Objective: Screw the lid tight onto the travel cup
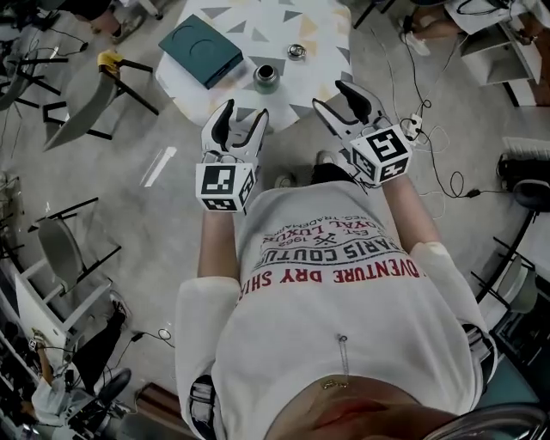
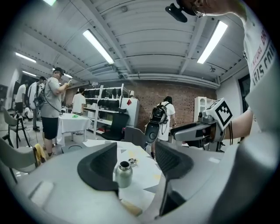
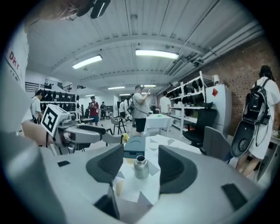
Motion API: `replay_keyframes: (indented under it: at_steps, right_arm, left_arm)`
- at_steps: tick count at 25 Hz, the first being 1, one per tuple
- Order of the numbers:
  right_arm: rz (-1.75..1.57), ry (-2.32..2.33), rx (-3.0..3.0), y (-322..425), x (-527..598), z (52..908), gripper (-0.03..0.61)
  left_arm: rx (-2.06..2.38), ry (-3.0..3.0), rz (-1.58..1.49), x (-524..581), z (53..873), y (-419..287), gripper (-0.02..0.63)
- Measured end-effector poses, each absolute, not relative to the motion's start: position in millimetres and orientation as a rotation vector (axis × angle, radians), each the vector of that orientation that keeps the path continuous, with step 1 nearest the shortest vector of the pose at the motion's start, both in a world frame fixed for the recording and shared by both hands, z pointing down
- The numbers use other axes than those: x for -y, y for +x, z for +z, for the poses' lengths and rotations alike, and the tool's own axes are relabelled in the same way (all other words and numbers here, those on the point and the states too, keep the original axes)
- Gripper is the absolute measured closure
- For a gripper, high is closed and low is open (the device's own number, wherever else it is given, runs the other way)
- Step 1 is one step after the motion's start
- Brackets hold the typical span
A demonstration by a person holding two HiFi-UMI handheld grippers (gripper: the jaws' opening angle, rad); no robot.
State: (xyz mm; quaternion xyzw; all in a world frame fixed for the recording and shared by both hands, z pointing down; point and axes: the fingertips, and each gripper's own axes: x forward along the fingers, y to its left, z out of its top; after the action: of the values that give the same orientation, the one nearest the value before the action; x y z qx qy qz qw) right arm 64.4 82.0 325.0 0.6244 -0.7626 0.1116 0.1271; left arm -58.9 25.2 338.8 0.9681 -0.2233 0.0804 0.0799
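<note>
Seen from above, a person in a white printed T-shirt [image 1: 344, 326] holds both tools out over a round white table patterned with grey and yellow triangles [image 1: 258, 26]. The task's thing, a short brushed-steel travel cup [image 1: 265, 77], stands upright and open-mouthed near the table's close edge, at twelve o'clock from the two tools and well apart from both. Its small round metal lid [image 1: 296, 51] lies on the table at one o'clock from the cup, not touching it. A flat teal square box [image 1: 200, 50] lies at ten o'clock from the cup.

The left gripper [image 1: 244, 112] has its jaws spread and pinches nothing; the cup shows far off through the gap. The right gripper [image 1: 331, 94] is likewise spread and empty, with the cup and box beyond it.
</note>
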Motion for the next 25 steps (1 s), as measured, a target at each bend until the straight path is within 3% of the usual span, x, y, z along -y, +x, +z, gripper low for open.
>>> replay_keyframes:
  at_steps: [9,16,25]
  right_arm:
    - [0.4,1.508,2.284,113,2,381,0.353]
    - [0.449,1.173,2.276,134,49,437,0.353]
    - [0.517,0.911,2.133,156,78,521,0.353]
  left_arm:
    - [0.764,2.79,0.395,16,397,-17,0.354]
    - [0.887,2.684,0.442,28,443,12,0.318]
    - [1.016,2.57,0.574,33,526,32,0.212]
